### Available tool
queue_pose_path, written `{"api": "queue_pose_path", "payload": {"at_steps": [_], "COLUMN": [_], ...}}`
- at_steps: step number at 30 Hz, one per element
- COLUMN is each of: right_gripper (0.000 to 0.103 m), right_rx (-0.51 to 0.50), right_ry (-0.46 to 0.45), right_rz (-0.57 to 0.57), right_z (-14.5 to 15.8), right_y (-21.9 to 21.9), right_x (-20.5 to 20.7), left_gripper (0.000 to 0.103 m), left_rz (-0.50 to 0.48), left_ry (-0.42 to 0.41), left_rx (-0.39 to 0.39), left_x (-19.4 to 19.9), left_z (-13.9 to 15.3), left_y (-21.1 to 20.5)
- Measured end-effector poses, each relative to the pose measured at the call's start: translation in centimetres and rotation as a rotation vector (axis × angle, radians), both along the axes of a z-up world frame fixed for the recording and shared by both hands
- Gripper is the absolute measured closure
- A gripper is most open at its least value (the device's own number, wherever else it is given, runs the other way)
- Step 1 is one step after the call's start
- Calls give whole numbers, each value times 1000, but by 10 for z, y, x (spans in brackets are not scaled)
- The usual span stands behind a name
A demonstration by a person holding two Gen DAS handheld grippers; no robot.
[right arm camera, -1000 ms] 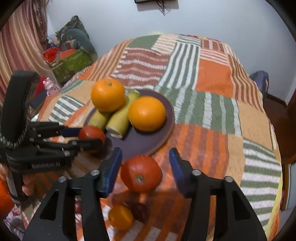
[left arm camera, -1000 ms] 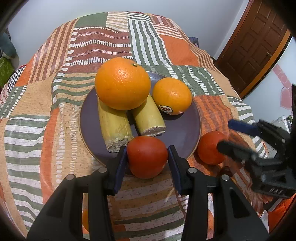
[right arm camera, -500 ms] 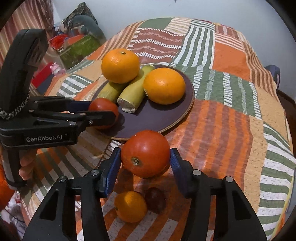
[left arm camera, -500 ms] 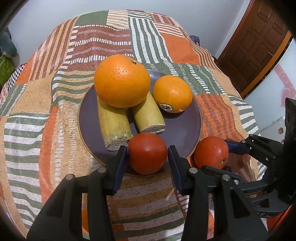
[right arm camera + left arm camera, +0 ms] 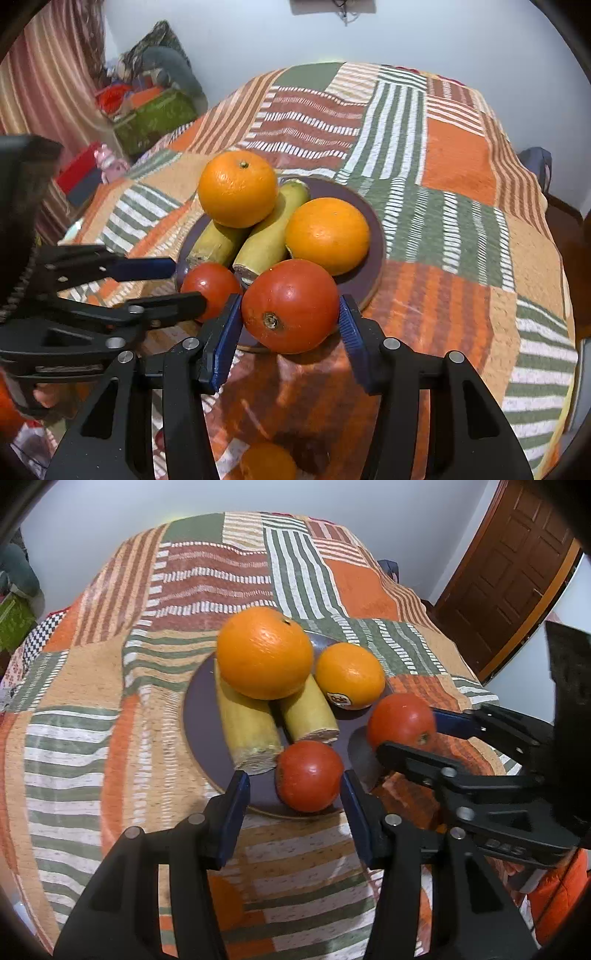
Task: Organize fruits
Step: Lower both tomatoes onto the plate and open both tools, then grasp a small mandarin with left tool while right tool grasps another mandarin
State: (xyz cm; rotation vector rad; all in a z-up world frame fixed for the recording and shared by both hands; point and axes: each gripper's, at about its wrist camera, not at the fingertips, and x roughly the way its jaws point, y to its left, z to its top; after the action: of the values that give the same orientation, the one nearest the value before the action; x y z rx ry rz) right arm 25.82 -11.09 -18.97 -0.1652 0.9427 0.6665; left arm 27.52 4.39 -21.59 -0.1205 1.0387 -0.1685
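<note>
On near edge of round dark purple plate: small red tomato resting between blue pads of left gripper, jaws just opening, gaps both sides, no grip. Right gripper clamps larger red tomato, held over plate's near rim. Behind on plate: two oranges, two yellow-green cut stalks. Only right-wrist view shows small orange fruit on patchwork cloth below gripper; only left-wrist view shows brown door.

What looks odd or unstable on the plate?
The big orange does not sit on the plate; it rests on top of the two cut yellow stalks, so it may roll off. One stalk end looks dark and rough. Nothing is spilled.
</note>
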Motion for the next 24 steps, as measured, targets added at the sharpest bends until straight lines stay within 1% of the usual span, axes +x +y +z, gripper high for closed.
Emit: {"api": "queue_pose_path", "payload": {"at_steps": [2, 5, 7, 9, 12, 14, 19, 23, 24], "right_gripper": [54, 54, 53, 50, 44, 43, 43, 43, 43], "right_rx": [-15, -28, -17, -9, -1, 4, 23, 21, 18], "right_ry": [8, 35, 48, 52, 15, -18, -70, -93, -97], "right_rz": [5, -20, -31, -38, -51, -61, -98, -131, -138], "right_z": [-4, -10, -10, -6, 6, 18, 41, 51, 52], "right_y": [3, 3, 1, -1, -8, -14, -34, -45, -47], "right_x": [2, 7, 8, 7, 0, -7, -23, -37, -40], "left_gripper": [52, 52, 52, 52, 48, 47, 46, 46, 44], "left_rz": [8, 23, 36, 48, 67, 79, 97, 98, 99], "left_ry": [-9, -22, -28, -37, -50, -62, -75, -82, -81], "left_rx": [2, 1, 9, 15, 17, 19, 26, 28, 28], "left_x": [-4, -9, -12, -16, -23, -29, -43, -56, -58], "left_z": [4, 9, 13, 16, 22, 27, 35, 38, 38], "left_y": [5, 13, 18, 23, 32, 37, 45, 47, 48]}}
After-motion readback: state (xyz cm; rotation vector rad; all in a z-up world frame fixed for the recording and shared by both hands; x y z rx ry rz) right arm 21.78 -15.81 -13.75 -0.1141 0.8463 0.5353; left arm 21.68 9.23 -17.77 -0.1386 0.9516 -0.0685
